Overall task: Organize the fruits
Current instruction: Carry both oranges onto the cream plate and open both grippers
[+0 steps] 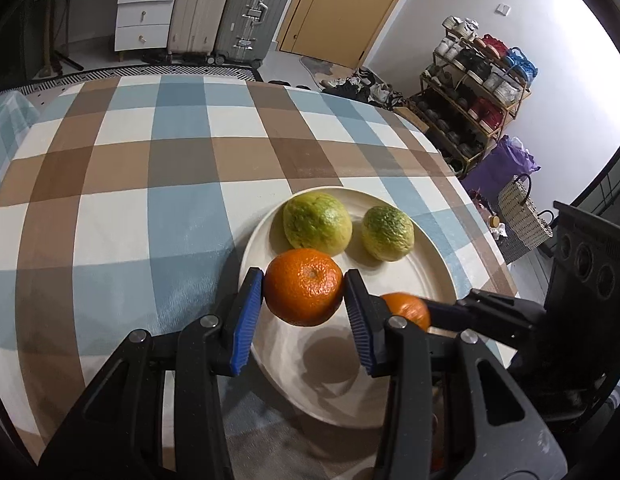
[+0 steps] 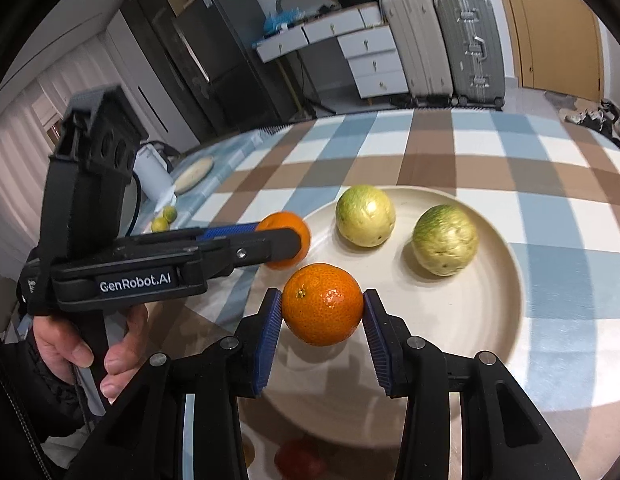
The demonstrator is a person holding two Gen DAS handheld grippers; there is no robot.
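Checked cloth [image 1: 149, 160] matt, plate [image 1: 430, 264] smooth glazed ceramic, oranges [image 1: 303, 286] pebbly w/ slight gloss

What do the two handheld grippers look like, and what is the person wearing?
Both grippers, left and right, have black plastic linkage arms with silver pivot pins and blue ribbed pads. The left body reads GenRobot.AI in white. A dark quilted sleeve shows.

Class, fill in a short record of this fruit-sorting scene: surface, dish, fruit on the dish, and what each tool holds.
surface: table under a blue, brown and white checked cloth
dish: round cream plate
on dish: two yellow-green fruits
left tool: shut on an orange mandarin, above the plate
right tool: shut on a second orange mandarin, above the plate
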